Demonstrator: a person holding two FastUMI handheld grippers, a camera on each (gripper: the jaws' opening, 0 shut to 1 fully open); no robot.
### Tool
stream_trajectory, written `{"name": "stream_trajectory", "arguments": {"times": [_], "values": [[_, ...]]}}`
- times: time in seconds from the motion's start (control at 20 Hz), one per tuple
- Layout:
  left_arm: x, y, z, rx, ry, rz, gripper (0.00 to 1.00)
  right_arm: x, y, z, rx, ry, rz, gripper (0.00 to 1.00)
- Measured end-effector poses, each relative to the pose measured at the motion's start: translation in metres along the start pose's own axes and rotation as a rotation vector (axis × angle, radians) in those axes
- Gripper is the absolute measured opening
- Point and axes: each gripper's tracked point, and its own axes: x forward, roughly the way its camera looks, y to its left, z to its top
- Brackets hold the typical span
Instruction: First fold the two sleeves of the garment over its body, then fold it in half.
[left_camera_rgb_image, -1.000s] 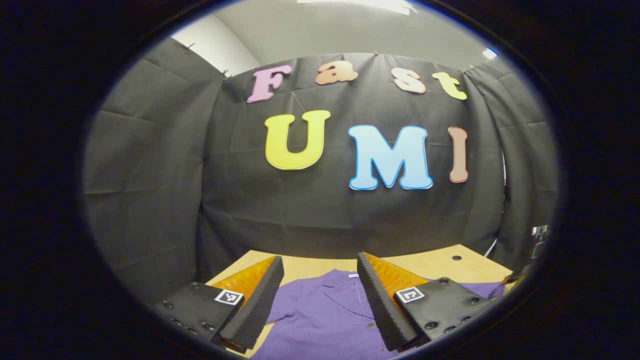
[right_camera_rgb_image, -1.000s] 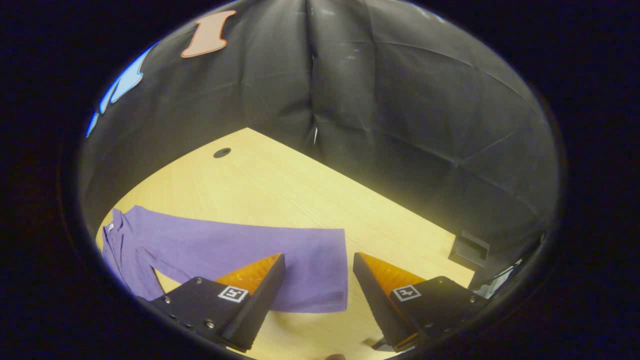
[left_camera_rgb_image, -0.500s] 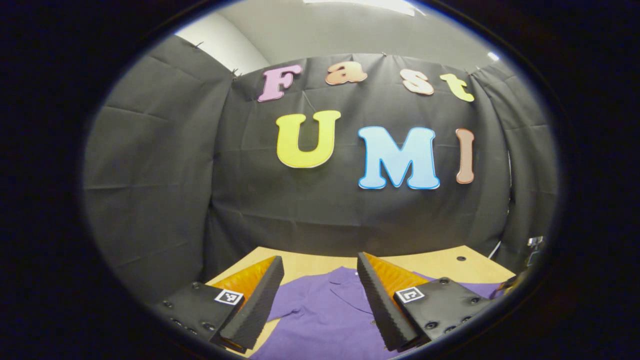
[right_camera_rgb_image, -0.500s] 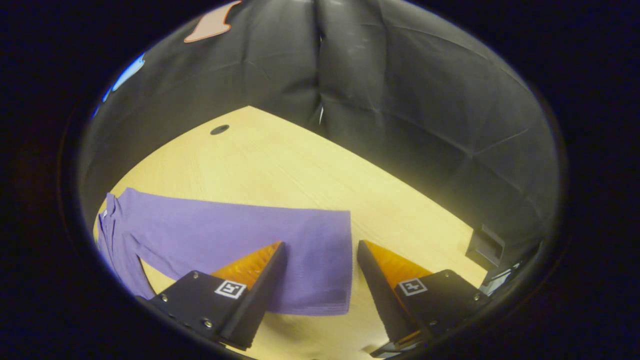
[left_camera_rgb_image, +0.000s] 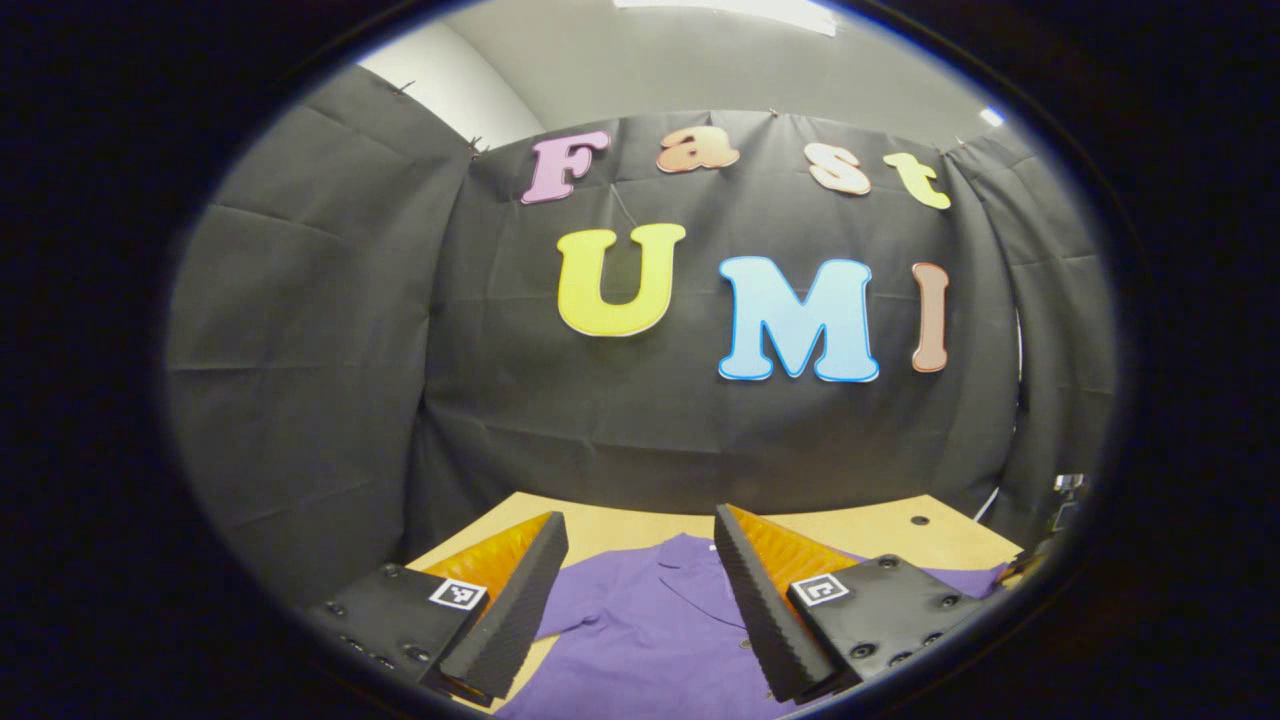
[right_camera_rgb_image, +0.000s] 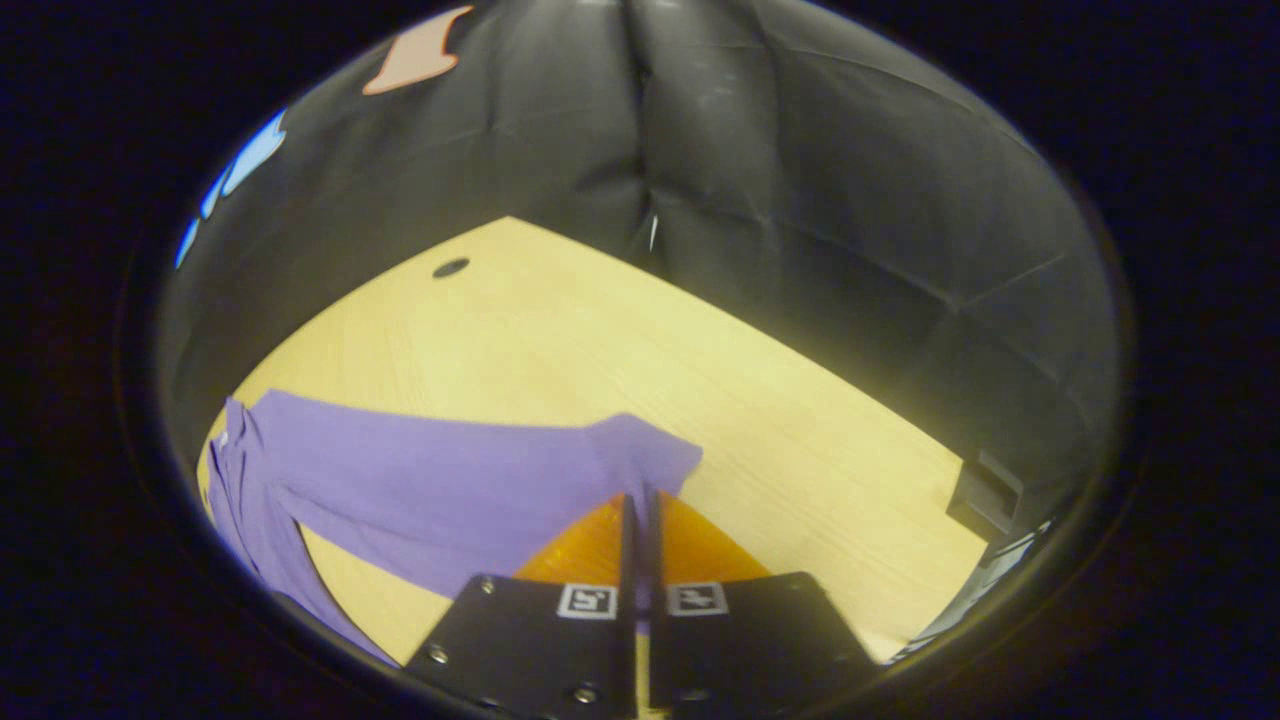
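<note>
At sleeve (right_camera_rgb_image: 470, 480) end, right tool (right_camera_rgb_image: 640, 505) clamped

each hand-held gripper is built alike. on the left hand-held gripper (left_camera_rgb_image: 640, 590), two wedge-shaped fingers (left_camera_rgb_image: 515, 610) are seen, tapering toward their far tips, with ribbed inner faces. each finger is mounted on a flat black plate (left_camera_rgb_image: 395, 615) studded with small round screws along its near edge. a small square black-and-white marker (left_camera_rgb_image: 457, 594) is fixed on each plate. on the right hand-held gripper (right_camera_rgb_image: 640, 540), the same black plates (right_camera_rgb_image: 530, 650), screws and paired square markers (right_camera_rgb_image: 586, 600) are seen.
</note>
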Motion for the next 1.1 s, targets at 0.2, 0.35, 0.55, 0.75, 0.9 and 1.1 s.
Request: {"name": "stream_trajectory", "arguments": {"times": [0.2,0.35,0.55,0.75,0.9,1.1], "values": [[0.001,0.006,-0.002,-0.011,0.000,-0.001,0.94,-0.018,0.013,0.014,-0.025,-0.087,0.077,0.05],[0.007,0.004,-0.005,-0.026,0.003,-0.030,0.94,-0.047,0.027,0.022,-0.027,-0.133,0.142,0.05],[0.019,0.001,-0.008,-0.048,0.001,-0.083,0.94,-0.097,0.059,0.039,0.012,-0.232,0.212,0.05],[0.029,0.006,-0.007,-0.046,-0.006,-0.142,0.94,-0.150,0.111,0.040,0.046,-0.282,0.315,0.05],[0.035,0.019,-0.007,-0.035,-0.013,-0.179,0.94,-0.178,0.160,0.040,0.067,-0.313,0.394,0.07],[0.037,0.044,-0.002,-0.024,-0.029,-0.208,0.94,-0.208,0.228,0.043,0.095,-0.346,0.489,0.05]]}}
